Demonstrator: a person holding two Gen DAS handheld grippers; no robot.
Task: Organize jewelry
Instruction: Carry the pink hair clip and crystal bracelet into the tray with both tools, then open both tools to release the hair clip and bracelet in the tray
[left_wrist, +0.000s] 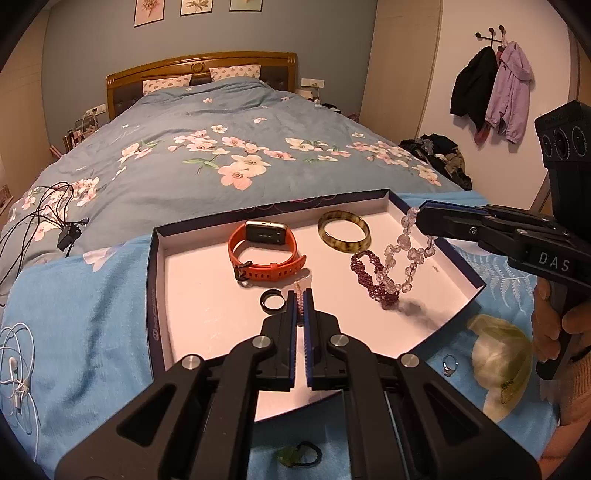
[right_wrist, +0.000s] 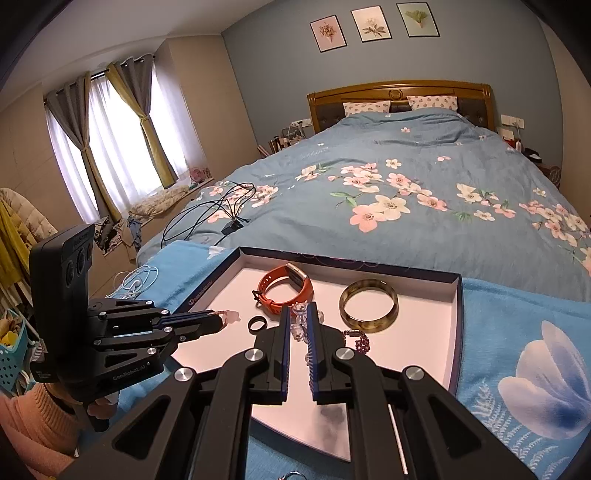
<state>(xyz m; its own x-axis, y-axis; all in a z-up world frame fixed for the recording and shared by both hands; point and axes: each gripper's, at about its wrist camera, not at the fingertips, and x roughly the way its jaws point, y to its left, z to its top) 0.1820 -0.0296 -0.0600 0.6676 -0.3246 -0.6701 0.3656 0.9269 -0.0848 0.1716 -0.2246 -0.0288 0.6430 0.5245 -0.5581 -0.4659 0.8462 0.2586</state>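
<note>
I am in a home bedroom: a wooden-headboard double bed (right_wrist: 400, 96) under a blue floral quilt (right_wrist: 406, 184), three framed botanical prints (right_wrist: 373, 25), grey-and-yellow window curtains (right_wrist: 110, 129), and coats on wall hooks (left_wrist: 491, 88).

In front of me is the bed (left_wrist: 207, 173), spread with a blue-grey quilt (right_wrist: 424, 166) printed with pink and white blossoms. Two patterned pillows (left_wrist: 236, 72) rest against the wooden headboard. Black cables with a small adapter (left_wrist: 68, 236) lie on the quilt toward the window side. Over the near end lies a brighter blue cloth (left_wrist: 92, 306) with a large pale flower print, and on it sits a shallow dark-edged box tray (left_wrist: 157, 295) with a white floor. Beside the tray on that cloth I see tangled white earphones (left_wrist: 16, 365), a small ring (left_wrist: 448, 363), a pale green pouch (left_wrist: 506, 365) and a dark hair tie (left_wrist: 299, 454).
</note>
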